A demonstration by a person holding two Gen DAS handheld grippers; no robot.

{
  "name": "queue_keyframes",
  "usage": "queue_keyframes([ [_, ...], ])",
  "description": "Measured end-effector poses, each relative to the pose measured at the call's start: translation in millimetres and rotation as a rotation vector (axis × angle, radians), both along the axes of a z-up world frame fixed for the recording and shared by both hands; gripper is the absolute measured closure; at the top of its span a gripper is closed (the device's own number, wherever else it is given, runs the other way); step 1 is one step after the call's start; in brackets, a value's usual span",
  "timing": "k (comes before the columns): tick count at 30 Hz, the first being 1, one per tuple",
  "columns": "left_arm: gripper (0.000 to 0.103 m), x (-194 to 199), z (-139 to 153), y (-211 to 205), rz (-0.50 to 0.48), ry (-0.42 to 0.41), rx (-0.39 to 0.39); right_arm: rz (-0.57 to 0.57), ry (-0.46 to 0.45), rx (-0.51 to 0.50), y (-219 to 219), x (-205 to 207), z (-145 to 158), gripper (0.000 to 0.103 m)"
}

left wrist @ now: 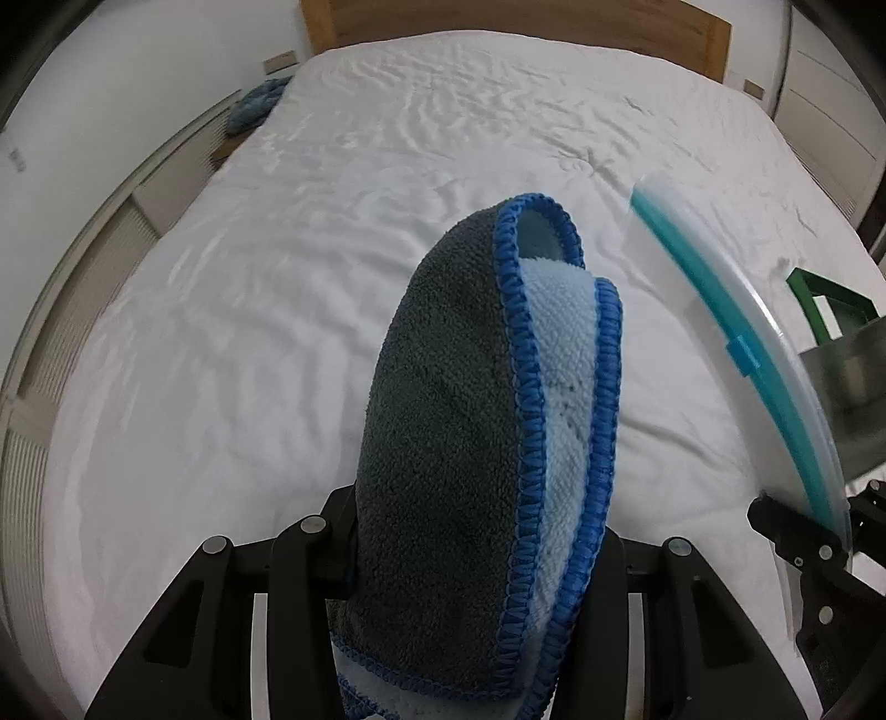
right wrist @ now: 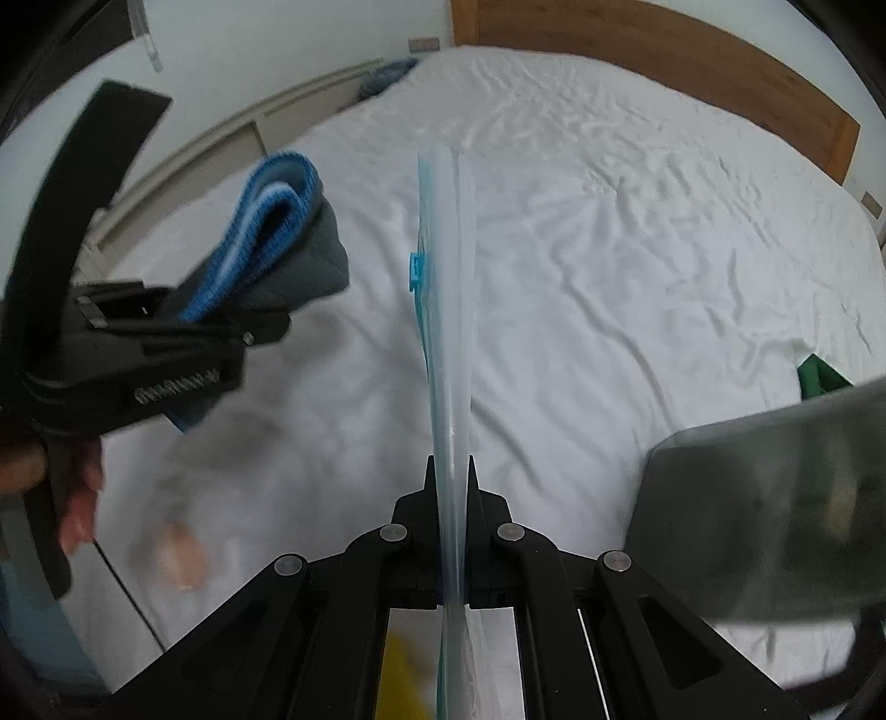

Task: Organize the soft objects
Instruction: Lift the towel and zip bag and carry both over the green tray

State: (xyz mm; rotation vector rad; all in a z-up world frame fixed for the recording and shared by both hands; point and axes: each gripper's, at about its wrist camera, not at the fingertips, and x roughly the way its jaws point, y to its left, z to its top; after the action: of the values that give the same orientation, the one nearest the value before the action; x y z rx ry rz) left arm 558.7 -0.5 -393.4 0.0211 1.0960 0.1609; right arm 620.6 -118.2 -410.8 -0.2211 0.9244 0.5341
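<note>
Two handheld grippers hang above a bed (left wrist: 232, 310) covered with a wrinkled white sheet, with a wooden headboard (left wrist: 515, 22) at its far end. The left gripper (left wrist: 470, 531) has its jaws pinching a folded microfibre cloth (left wrist: 459, 399), dark grey on the outside and light blue inside, edged all round with bright blue stitching. The cloth stands up out of the jaws, clear of the bed, its fold at the top. In the right wrist view the same gripper and cloth appear at the left, with a person's hand (right wrist: 77, 487) around the handle. The right gripper (right wrist: 449, 487) has its jaws pressed together on the edge of a clear plastic zip bag (right wrist: 448, 310), which rises edge-on from between them; a teal zip strip runs along it and carries a small blue slider (right wrist: 416, 271). The bag is also lifted off the bed, just to the right of the cloth and not touching it. A blurred grey object (right wrist: 775, 498) fills the lower right, with something green (left wrist: 819, 299) behind it on the bed. A crumpled blue-grey fabric (left wrist: 257, 102) lies beside the bed's far left corner.
</note>
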Motion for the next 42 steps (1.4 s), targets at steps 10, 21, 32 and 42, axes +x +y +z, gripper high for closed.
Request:
queue_keyframes([
  [10,0.064,-72.6,67.2,-64.4,-0.027,-0.021,0.007,-0.036,0.009,0.099,-92.8,-101.8,59.7,0.101],
  [21,0.064,-117.9,107.4,-217.8,-0.274,-0.014,-0.143,-0.261,0.005,0.034,-263.3,-141.8,93.5,0.1],
  [32,0.064,-63.9,111.1,-362.8,-0.401,-0.078,-0.237,-0.48,-0.062,-0.039,-421.3,-66.3,89.0,0.1],
  [42,0.064,29.4,78.8,-414.2,-0.287,-0.118,-0.246,-0.462,-0.094,-0.086,-446.3,29.2,53.5,0.1],
])
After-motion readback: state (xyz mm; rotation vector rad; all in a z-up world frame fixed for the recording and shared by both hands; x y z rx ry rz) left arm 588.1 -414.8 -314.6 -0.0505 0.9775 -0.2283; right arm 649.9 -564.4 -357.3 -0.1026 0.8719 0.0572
